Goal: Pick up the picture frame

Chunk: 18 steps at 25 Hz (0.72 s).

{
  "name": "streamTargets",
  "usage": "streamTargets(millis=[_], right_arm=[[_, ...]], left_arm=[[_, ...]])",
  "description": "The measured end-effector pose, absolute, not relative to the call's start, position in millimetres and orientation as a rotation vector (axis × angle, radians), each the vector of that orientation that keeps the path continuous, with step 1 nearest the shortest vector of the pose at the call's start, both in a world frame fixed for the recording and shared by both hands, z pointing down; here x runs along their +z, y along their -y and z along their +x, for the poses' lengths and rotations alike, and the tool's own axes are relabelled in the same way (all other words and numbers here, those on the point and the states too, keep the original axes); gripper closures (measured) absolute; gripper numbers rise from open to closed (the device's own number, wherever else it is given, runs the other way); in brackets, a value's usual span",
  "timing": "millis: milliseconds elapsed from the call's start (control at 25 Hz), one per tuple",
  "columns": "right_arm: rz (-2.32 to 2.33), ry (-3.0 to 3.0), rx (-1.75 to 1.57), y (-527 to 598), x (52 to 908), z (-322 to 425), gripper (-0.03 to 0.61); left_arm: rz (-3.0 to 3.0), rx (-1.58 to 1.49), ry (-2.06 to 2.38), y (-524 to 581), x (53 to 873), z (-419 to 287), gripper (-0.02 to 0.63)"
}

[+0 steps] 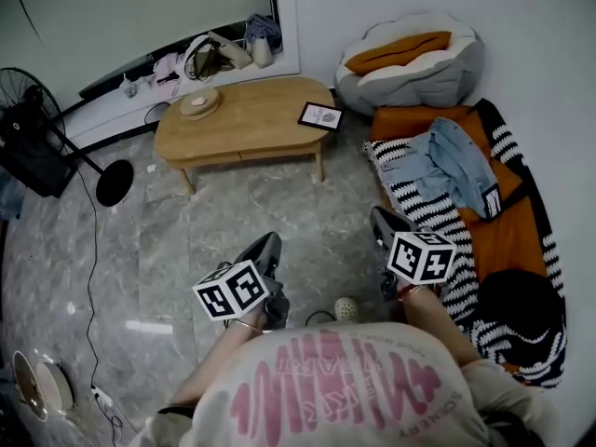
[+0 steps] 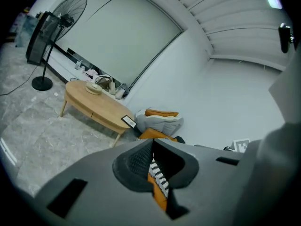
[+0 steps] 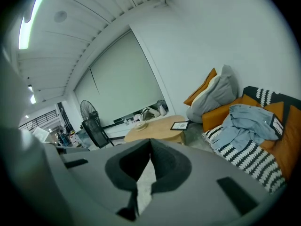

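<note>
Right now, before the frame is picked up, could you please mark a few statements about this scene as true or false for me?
1. The picture frame lies flat on the wooden table, near its right end in the head view. True.
2. The right tongs grip the frame. False: they are shut on nothing, well short of the table.
3. The left tongs gape wide open. False: they are shut and empty.
4. A standing fan is left of the table. True.
5. The denim garment lies on the table. False: it lies on the orange couch.
</note>
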State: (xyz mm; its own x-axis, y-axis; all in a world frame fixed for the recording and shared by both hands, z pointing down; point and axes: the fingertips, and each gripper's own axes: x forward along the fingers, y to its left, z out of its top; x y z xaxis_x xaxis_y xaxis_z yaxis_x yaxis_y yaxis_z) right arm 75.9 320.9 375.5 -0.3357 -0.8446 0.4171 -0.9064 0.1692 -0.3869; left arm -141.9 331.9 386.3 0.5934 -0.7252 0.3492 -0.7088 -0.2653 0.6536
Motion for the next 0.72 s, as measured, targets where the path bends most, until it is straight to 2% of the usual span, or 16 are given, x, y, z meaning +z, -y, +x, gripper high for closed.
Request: streamTargets(millis=[720], right_arm=[[1.598, 2.354, 0.944, -206, 403, 188, 0.572]], left_arm=[[1.992, -0.092, 1.207, -227, 394, -18, 0.609]])
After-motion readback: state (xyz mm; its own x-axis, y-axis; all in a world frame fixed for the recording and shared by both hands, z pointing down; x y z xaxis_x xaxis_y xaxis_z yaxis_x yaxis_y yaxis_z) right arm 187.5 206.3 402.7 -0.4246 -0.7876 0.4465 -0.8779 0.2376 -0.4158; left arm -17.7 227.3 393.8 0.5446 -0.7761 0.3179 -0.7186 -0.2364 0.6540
